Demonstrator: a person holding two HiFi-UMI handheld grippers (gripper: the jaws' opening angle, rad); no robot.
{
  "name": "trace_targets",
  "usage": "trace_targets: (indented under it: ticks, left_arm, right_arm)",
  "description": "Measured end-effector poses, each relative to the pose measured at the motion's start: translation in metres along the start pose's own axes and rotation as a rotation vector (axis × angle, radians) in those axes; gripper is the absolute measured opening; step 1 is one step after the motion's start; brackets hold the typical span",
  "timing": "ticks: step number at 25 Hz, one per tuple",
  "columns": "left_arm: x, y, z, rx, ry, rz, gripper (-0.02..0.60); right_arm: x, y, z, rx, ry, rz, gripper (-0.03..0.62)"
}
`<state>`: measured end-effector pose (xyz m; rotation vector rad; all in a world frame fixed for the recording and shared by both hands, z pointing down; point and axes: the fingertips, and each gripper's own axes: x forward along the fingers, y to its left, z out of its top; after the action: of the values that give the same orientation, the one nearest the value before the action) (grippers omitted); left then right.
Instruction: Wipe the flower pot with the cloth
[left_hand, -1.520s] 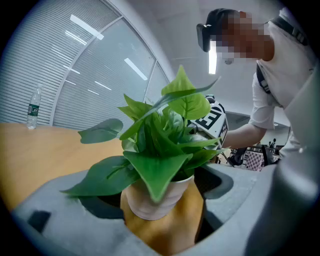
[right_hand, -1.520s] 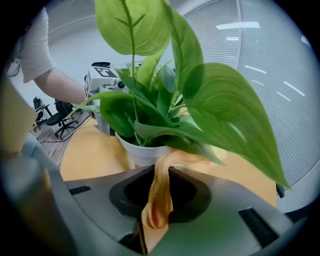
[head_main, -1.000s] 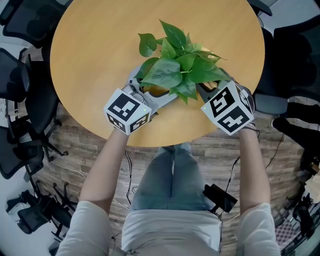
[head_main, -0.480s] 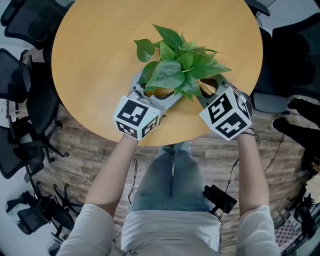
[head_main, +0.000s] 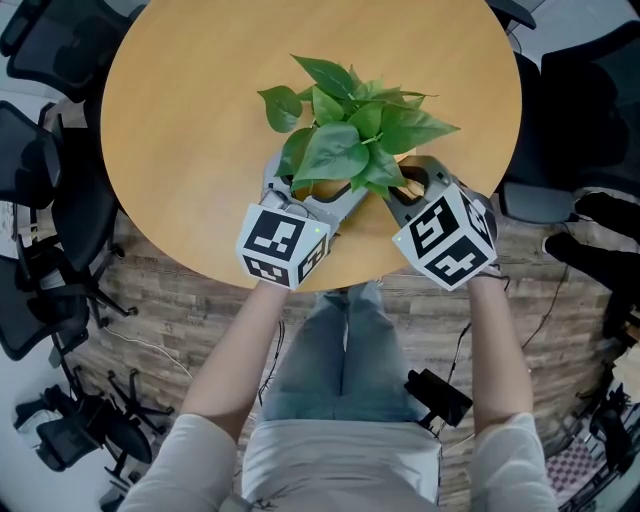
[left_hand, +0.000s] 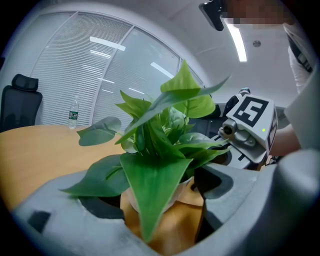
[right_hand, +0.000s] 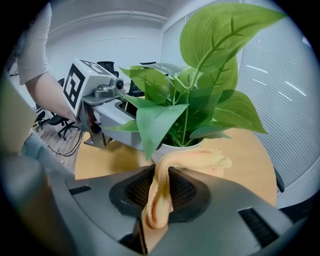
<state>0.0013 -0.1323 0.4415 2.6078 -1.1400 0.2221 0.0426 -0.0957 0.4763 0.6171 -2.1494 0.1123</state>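
Note:
A leafy green plant in a white flower pot stands near the front edge of the round wooden table. My left gripper reaches in from the front left, and in the left gripper view its jaws sit on either side of the pot, holding it. My right gripper comes from the front right and is shut on an orange cloth. The free end of the cloth lies against the pot's rim. Leaves hide most of the pot in the head view.
Black office chairs stand around the table at the left, and more stand at the right. A water bottle stands far back on the table. Cables lie on the wooden floor beside the person's legs.
The plant has shifted slightly up and left on the table. The left gripper's cube swung rightward and the right one edged left, both closing in on the pot.

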Motion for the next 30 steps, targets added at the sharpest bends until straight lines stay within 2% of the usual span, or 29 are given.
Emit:
trace_targets:
  ticks: [11, 16, 19, 24, 30]
  left_arm:
    - [0.003, -0.004, 0.0, -0.02, -0.013, 0.071, 0.443]
    - [0.003, -0.005, -0.001, 0.007, -0.006, 0.058, 0.443]
    - [-0.002, -0.008, -0.004, 0.054, 0.012, -0.018, 0.445]
    - [-0.013, -0.002, -0.012, 0.15, 0.054, -0.192, 0.446]
    - [-0.011, 0.0, -0.002, 0.265, 0.063, -0.421, 0.467]
  right_arm:
    - [-0.003, 0.012, -0.002, 0.004, -0.022, 0.041, 0.061]
    - [-0.003, 0.013, -0.003, 0.02, -0.038, 0.059, 0.061]
    - [-0.004, 0.013, -0.006, 0.037, -0.049, 0.064, 0.061]
    - [-0.005, 0.012, -0.007, 0.031, -0.054, 0.075, 0.061]
    - [-0.005, 0.01, -0.008, 0.028, -0.053, 0.081, 0.061]
